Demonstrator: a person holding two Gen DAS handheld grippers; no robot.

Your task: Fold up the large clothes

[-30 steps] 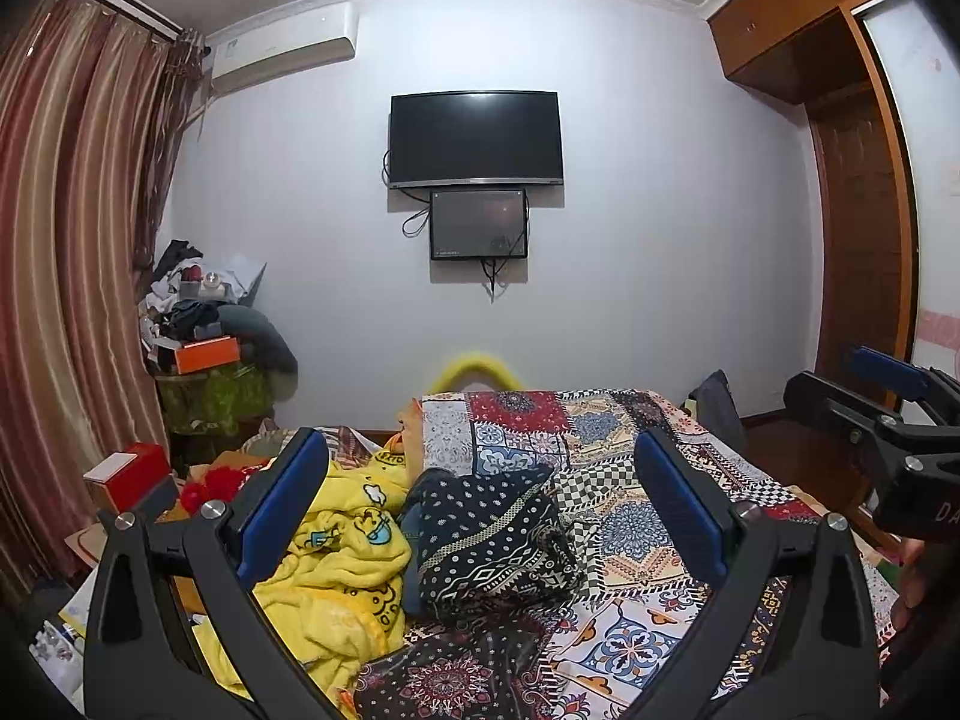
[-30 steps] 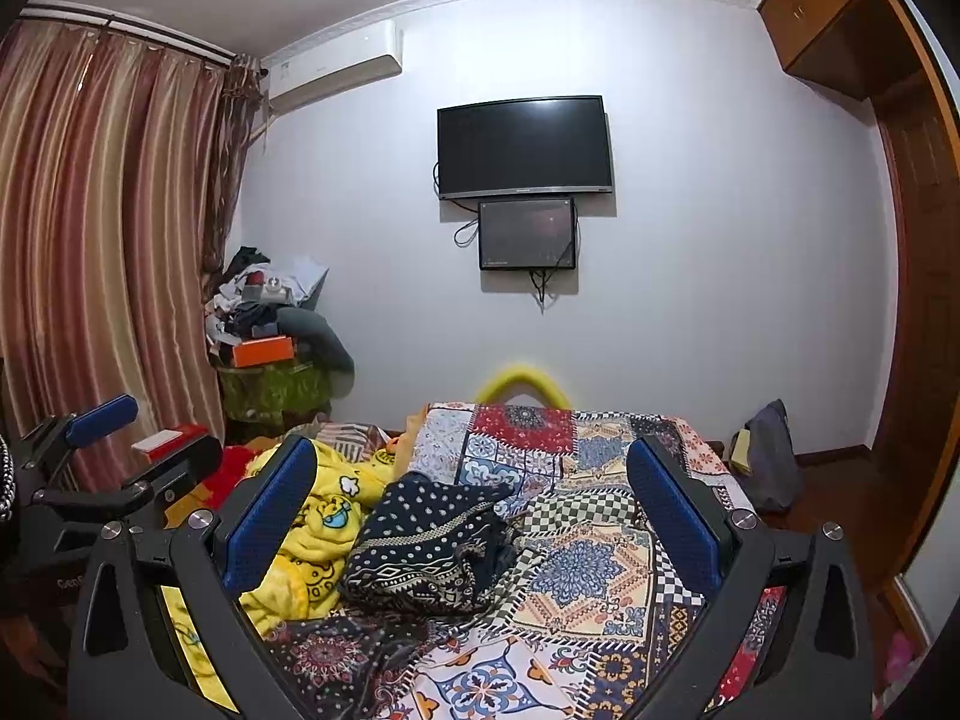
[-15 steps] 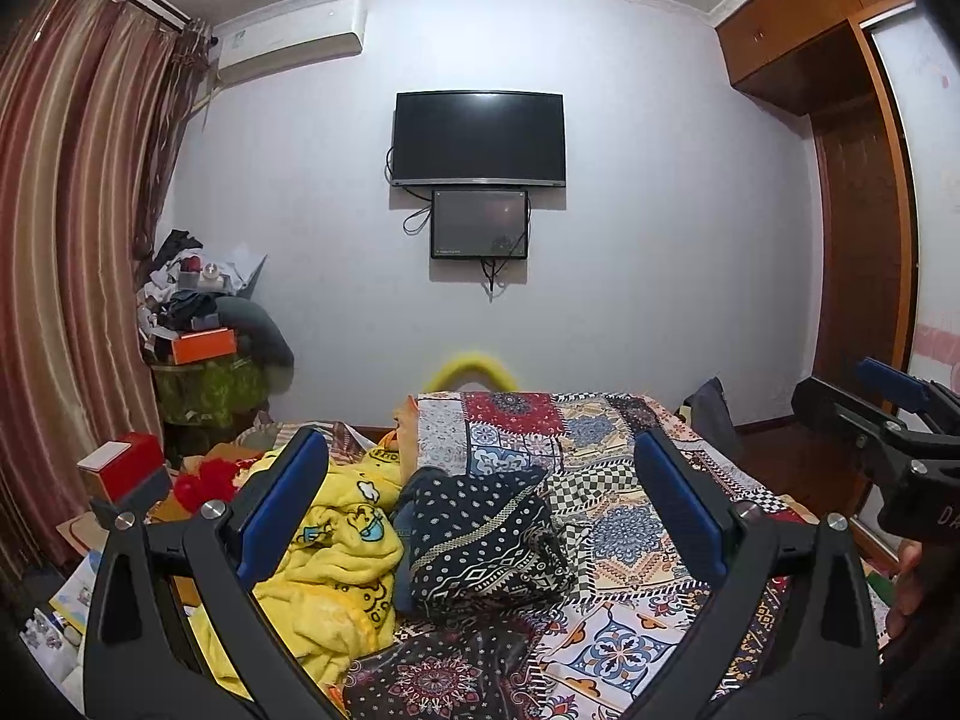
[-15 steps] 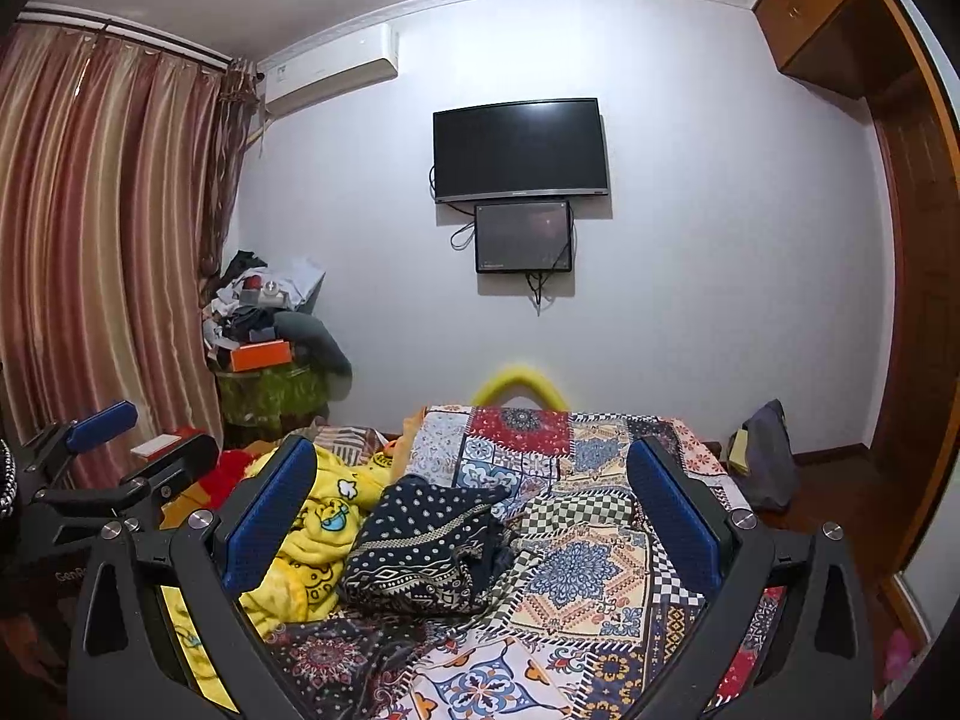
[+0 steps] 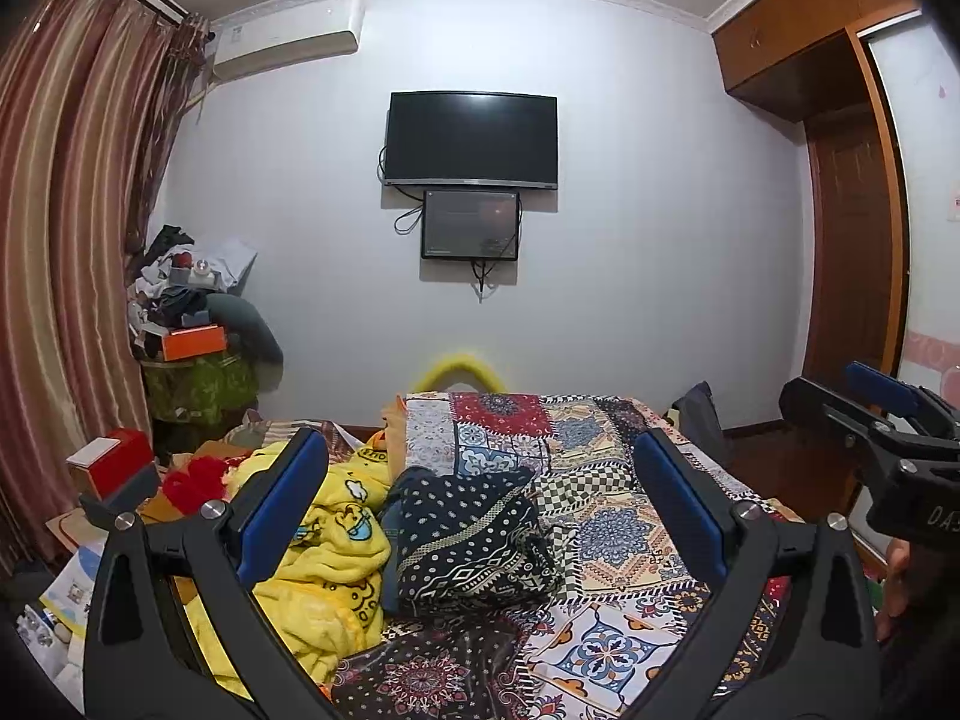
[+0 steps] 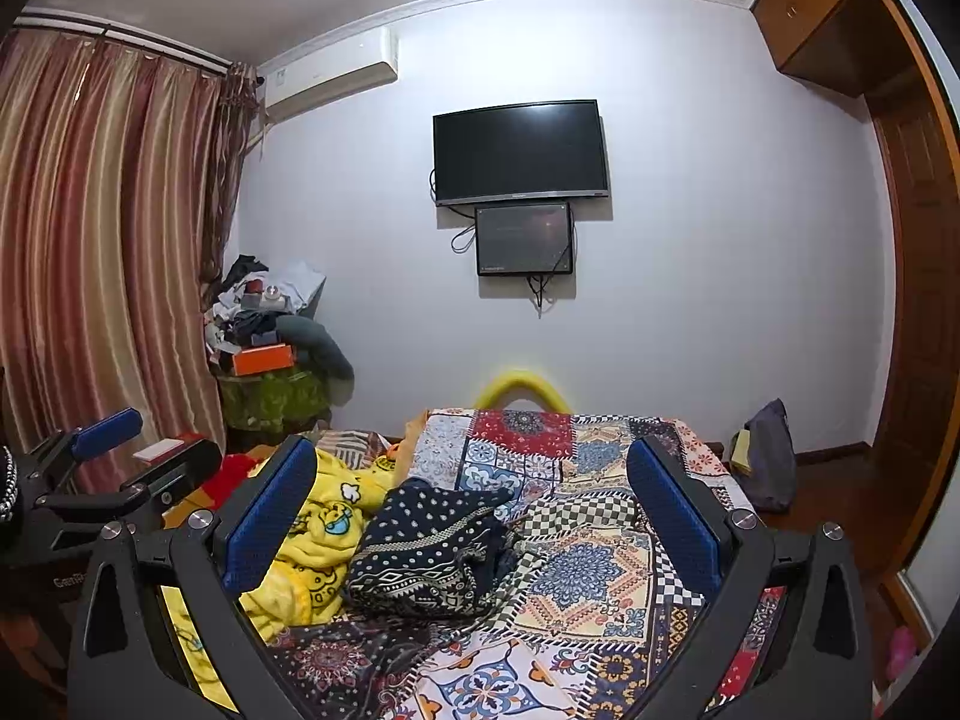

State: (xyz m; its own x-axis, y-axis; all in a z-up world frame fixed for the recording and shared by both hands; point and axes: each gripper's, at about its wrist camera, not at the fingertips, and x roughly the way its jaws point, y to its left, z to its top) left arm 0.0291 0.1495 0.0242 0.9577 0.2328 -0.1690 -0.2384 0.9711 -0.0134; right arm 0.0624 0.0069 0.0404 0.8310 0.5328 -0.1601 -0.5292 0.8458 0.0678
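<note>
A dark navy patterned garment (image 5: 474, 534) (image 6: 429, 546) lies crumpled on the bed's patchwork cover (image 5: 606, 516) (image 6: 594, 564). Left of it sits a heap of yellow cartoon-print fleece (image 5: 324, 558) (image 6: 312, 546). My left gripper (image 5: 480, 498) is held above the bed's near end, open, nothing between its blue pads. My right gripper (image 6: 474, 498) is likewise open and empty, level with the left. Each shows at the edge of the other's view: the right gripper (image 5: 882, 420) at far right, the left gripper (image 6: 102, 468) at far left.
A TV (image 5: 471, 139) and a smaller screen hang on the far wall. Striped curtains (image 5: 66, 240) and a cluttered stand (image 5: 192, 324) fill the left. A wooden wardrobe (image 5: 852, 228) lines the right. A grey bag (image 6: 768, 456) sits on the floor beside the bed.
Both views have shifted slightly upward and toward the bed; the garments on the bed have not moved and both grippers stay open.
</note>
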